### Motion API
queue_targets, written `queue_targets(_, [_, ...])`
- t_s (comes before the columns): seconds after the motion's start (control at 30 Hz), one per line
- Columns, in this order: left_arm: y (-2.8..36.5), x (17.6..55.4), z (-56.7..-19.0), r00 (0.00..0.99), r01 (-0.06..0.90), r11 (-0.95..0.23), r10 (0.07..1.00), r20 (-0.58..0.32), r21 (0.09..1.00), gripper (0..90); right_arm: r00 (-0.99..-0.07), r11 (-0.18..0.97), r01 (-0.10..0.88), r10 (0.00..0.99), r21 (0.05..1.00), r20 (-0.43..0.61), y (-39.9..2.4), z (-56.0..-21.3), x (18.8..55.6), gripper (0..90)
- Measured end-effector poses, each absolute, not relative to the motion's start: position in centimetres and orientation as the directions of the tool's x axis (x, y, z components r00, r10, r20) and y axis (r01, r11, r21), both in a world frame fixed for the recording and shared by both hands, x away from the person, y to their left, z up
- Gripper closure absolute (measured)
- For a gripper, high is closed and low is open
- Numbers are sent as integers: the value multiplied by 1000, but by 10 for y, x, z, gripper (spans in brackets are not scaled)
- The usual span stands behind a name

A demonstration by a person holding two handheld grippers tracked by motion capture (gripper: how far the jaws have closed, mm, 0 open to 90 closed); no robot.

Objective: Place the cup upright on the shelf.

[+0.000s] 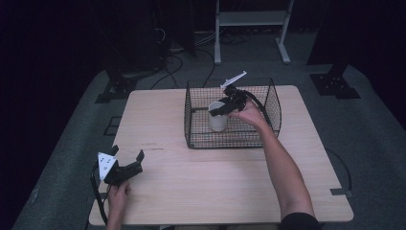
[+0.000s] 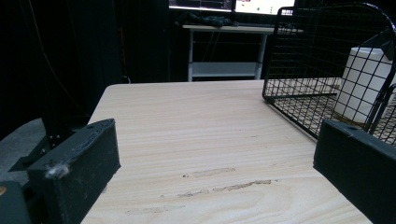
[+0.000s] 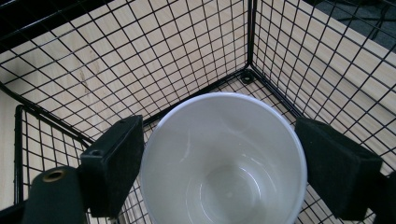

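Inside the black wire basket [image 1: 268, 96], toward its near left part, a white cup [image 1: 218, 120] stands upright on the mesh floor. It is plain and smooth, with a thin rounded rim and slightly tapered walls; the right gripper view looks straight down into it and finds it empty, glossy at the bottom. The right claw [image 1: 221, 109] reaches down over the basket's rim from the far right, its two black jaws bracketing the cup's rim. The left jaw sits right against the rim, the right jaw just beside it; whether they are actually squeezing the cup I cannot tell, though the spread matches the cup's width. Coming in from above probably suits the basket's tall sides, which block any sideways approach.

Well apart, at the near left of the table [image 1: 201, 191], the left claw [image 1: 128, 154] rests low with its jaws spread wide and nothing between them, pointed toward the basket. It seems parked out of the way, leaving the work to the other hand.
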State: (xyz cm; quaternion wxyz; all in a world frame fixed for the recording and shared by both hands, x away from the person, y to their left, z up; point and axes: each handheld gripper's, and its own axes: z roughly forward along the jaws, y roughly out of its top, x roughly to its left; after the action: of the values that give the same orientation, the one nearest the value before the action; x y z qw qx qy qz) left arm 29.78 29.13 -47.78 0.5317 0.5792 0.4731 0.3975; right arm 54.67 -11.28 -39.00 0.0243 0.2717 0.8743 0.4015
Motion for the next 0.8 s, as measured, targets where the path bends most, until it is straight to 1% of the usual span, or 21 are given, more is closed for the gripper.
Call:
queue_targets(0.23, [291,298,-478,240,124,10,970,-40,992,0,-850,509,445,500,737,168,-116,-385,546,153])
queue_targets(0.33, [291,297,-478,240,124,10,970,-39,992,0,-849,520,440,506,732,151,-115,-383,545,145])
queue_targets(0.53, [291,297,-478,240,123,8,970,-38,992,0,-846,479,433,509,764,160,-121,-372,541,145])
queue_targets(0.67, [290,297,-478,240,123,7,970,-37,992,0,-854,468,413,497,781,153,-127,-364,534,145])
queue_targets(0.8, [290,297,-478,240,122,5,970,-34,993,0,-859,443,412,479,796,179,-135,-359,525,146])
